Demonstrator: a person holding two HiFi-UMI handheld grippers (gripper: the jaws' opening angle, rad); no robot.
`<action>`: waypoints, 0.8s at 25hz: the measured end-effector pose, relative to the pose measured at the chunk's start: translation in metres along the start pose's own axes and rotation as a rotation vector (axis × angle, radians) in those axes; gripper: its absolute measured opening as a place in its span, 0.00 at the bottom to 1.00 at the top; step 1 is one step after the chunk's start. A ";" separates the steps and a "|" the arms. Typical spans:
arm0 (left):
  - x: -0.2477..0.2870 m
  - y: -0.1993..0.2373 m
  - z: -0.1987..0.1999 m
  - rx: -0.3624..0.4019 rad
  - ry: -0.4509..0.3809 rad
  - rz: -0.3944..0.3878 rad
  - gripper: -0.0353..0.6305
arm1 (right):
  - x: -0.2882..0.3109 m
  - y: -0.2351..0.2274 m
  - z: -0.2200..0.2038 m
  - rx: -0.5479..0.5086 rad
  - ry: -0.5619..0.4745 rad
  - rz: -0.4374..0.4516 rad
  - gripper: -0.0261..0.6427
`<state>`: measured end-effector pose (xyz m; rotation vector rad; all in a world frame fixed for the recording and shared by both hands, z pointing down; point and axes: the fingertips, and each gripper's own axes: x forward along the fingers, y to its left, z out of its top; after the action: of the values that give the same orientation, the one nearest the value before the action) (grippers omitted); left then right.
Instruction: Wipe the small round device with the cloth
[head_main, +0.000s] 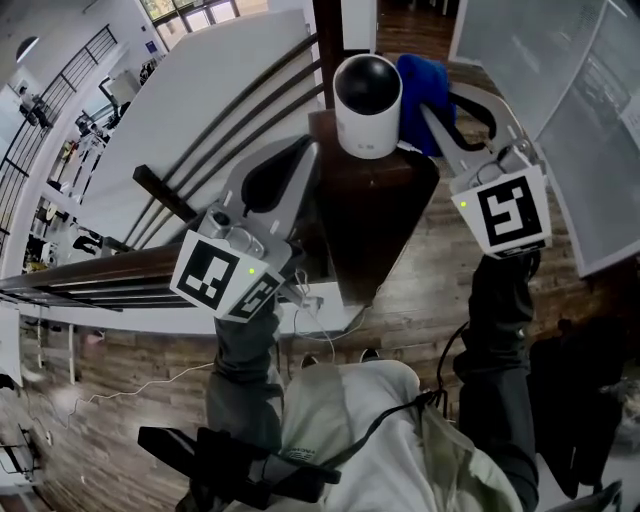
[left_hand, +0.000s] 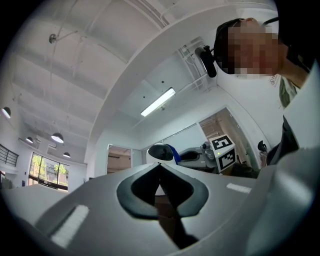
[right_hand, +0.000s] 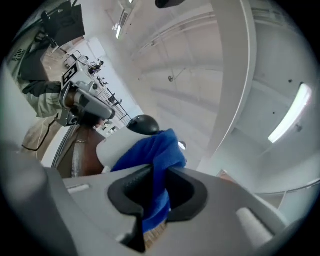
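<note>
Item: small round device (head_main: 367, 105), white body with a black dome, stood on the dark wooden bench (head_main: 385, 225). Right hand-held gripper (head_main: 434, 116): jaws clamped on a fold of the blue cloth (head_main: 418, 80), which bunched out past the tips. Device lay directly ahead of this gripper, just beyond the cloth; the cloth (right_hand: 156, 159) appeared to touch the device's (right_hand: 126, 144) side, though contact was not certain. Left hand-held gripper (head_main: 306, 156): jaws drawn together with nothing between them, device (left_hand: 161, 152) ahead of its tips and near, not touching. Progress, judged: cloth in hand and brought to the device, wiping at or near its start. No wiped area could be told, so most of the surface presumably remained to be done.
</note>
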<state>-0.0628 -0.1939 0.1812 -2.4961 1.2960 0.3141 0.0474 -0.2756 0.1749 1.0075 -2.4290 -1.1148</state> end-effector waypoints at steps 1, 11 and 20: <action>0.000 0.000 0.000 -0.004 -0.003 -0.002 0.05 | -0.003 -0.011 0.006 0.024 -0.023 -0.029 0.14; 0.002 0.000 0.006 -0.027 -0.023 -0.016 0.05 | 0.022 -0.039 0.103 -0.256 -0.108 0.007 0.14; -0.007 0.002 0.000 -0.027 -0.021 -0.027 0.05 | -0.006 0.038 0.113 -0.466 -0.124 0.075 0.14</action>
<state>-0.0686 -0.1897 0.1827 -2.5240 1.2563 0.3532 -0.0242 -0.1914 0.1293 0.7084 -2.1164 -1.6527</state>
